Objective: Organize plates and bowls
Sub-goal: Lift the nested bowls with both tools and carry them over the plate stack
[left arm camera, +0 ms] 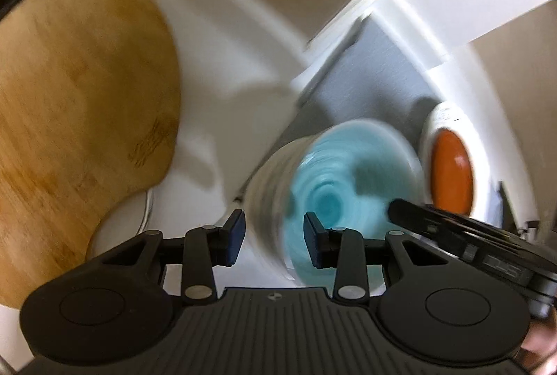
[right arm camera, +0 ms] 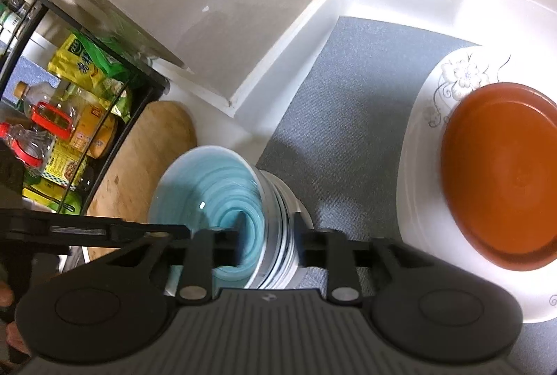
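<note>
Currently, right gripper (right arm camera: pixel 266 242): clenched across the rim of the blue bowl (right arm camera: pixel 209 197), at 6 o'clock.
Left gripper (left arm camera: pixel 273 237): released, holding nothing.
Blue bowl: empty, topping a bowl stack on the grey mat (right arm camera: pixel 351 89).
Floral plate (right arm camera: pixel 428 145): 3 o'clock, carries an orange dish (right arm camera: pixel 501 173).
Progress: apparently midway; stacks not yet shelved.

Glossy glazed blue bowl (right arm camera: pixel 212 197), matt wooden board (left arm camera: pixel 80 117)

- left gripper (left arm camera: pixel 273 237): matte black plastic, ribbed grey-black deck with a tiny logo, two round caps on the sides
- silver rivets on the linkage arms, and its pads (left arm camera: pixel 234 241) are dark blue
- right gripper (right arm camera: pixel 266 241): same black build (pads too blurred to tell)
- bit of skin at the frame edges
</note>
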